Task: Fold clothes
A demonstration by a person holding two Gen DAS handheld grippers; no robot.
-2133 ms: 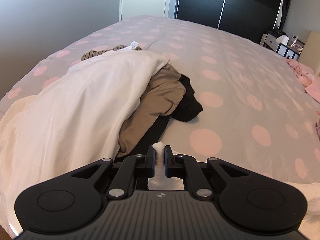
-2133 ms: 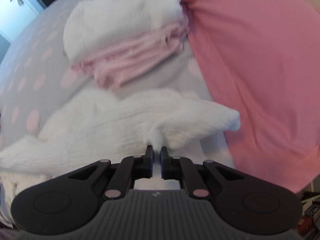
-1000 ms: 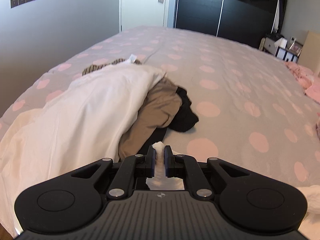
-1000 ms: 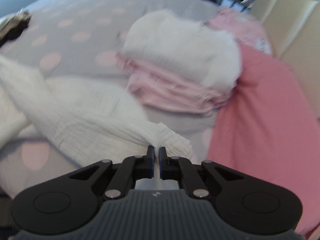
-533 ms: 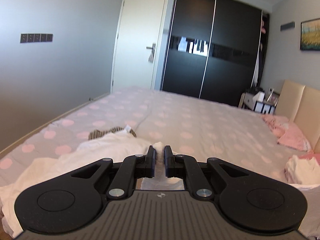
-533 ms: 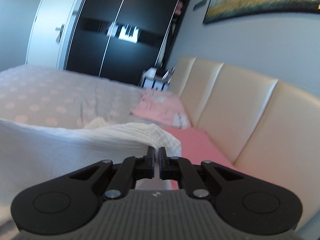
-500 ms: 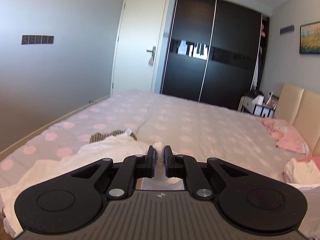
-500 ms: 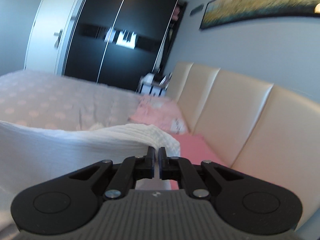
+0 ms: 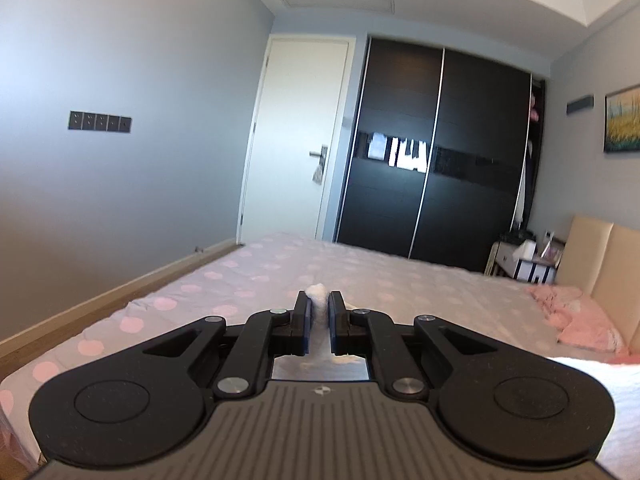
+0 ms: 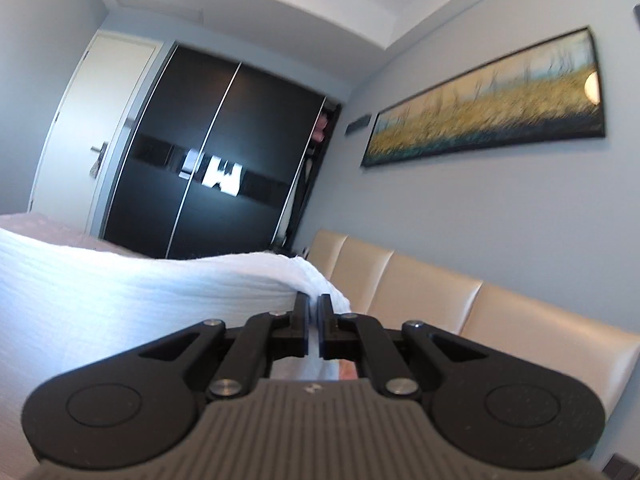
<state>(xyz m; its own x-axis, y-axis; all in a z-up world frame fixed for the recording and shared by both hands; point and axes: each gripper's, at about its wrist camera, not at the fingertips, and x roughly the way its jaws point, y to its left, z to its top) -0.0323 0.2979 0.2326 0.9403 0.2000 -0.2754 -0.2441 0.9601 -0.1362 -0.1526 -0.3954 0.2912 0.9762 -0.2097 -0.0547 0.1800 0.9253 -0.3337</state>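
Note:
My left gripper (image 9: 319, 307) is shut on a bunched corner of a white knitted garment (image 9: 318, 294), held up above the bed (image 9: 372, 280). My right gripper (image 10: 313, 307) is shut on another edge of the same white garment (image 10: 120, 296), which stretches away to the left in the right wrist view. The cloth hangs between the two grippers, lifted off the bed. Part of it shows at the right edge of the left wrist view (image 9: 616, 376). The clothes pile on the bed is out of view.
The grey bedspread with pink dots spreads ahead. Pink pillows (image 9: 576, 316) lie by the beige padded headboard (image 10: 420, 284). A black sliding wardrobe (image 9: 432, 152) and a white door (image 9: 296, 140) stand at the far wall. A nightstand (image 9: 524, 264) is at the right.
Both grippers have risen and tilted up with the white garment, so the views now look across the room instead of down at the bed. The clothes pile has dropped out of view.

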